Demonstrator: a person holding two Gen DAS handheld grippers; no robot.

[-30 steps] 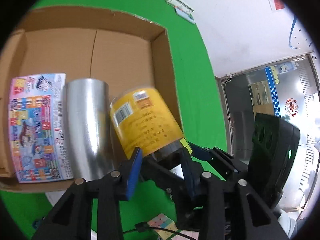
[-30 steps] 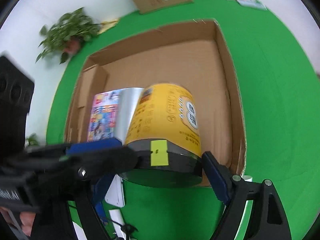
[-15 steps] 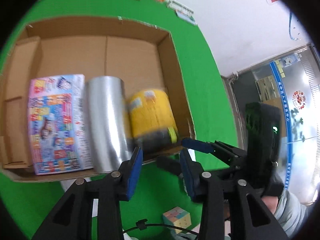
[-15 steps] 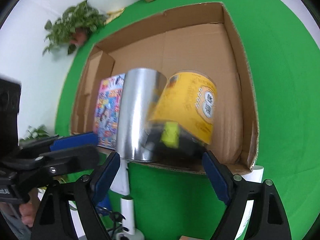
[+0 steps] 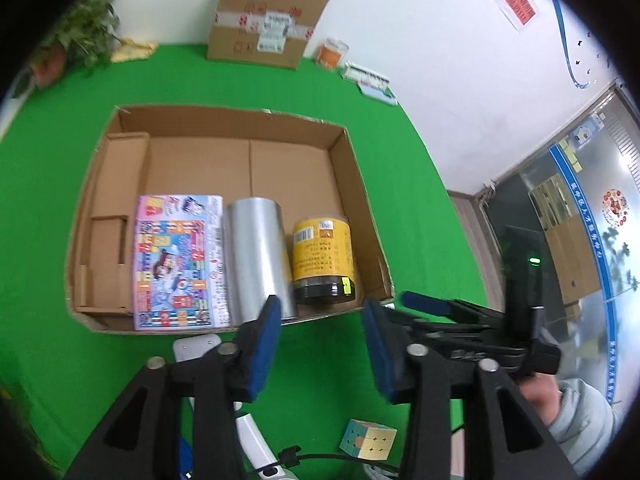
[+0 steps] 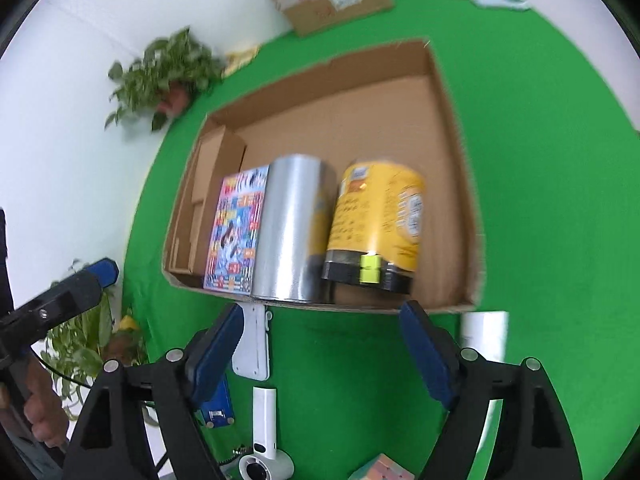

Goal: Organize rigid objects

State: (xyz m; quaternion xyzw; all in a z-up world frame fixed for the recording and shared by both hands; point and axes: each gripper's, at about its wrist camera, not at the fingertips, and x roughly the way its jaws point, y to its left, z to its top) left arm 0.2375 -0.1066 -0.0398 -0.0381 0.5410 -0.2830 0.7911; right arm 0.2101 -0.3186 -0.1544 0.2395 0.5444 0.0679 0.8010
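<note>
An open cardboard box (image 5: 344, 172) (image 6: 452, 128) lies on the green cloth. Along its near wall lie a colourful flat box (image 5: 176, 260) (image 6: 236, 232), a silver can (image 5: 256, 256) (image 6: 288, 228) and a yellow jar with a black lid (image 5: 322, 260) (image 6: 380, 224), side by side. My left gripper (image 5: 320, 340) is open and empty, in front of the box. My right gripper (image 6: 320, 344) is open and empty, also in front of the box; its fingers show in the left wrist view (image 5: 436, 306).
On the cloth near me lie a puzzle cube (image 5: 368, 440) (image 6: 380, 468), a white flat device (image 6: 252, 344), a white handheld fan (image 6: 264, 436) and a white cylinder (image 6: 484, 336). A taped carton (image 5: 264, 20) stands at the back wall. A potted plant (image 6: 168, 76) stands far left.
The yellow jar was between my right gripper's jaws above the box; it now lies in the box beside the silver can. Both grippers have pulled back toward me.
</note>
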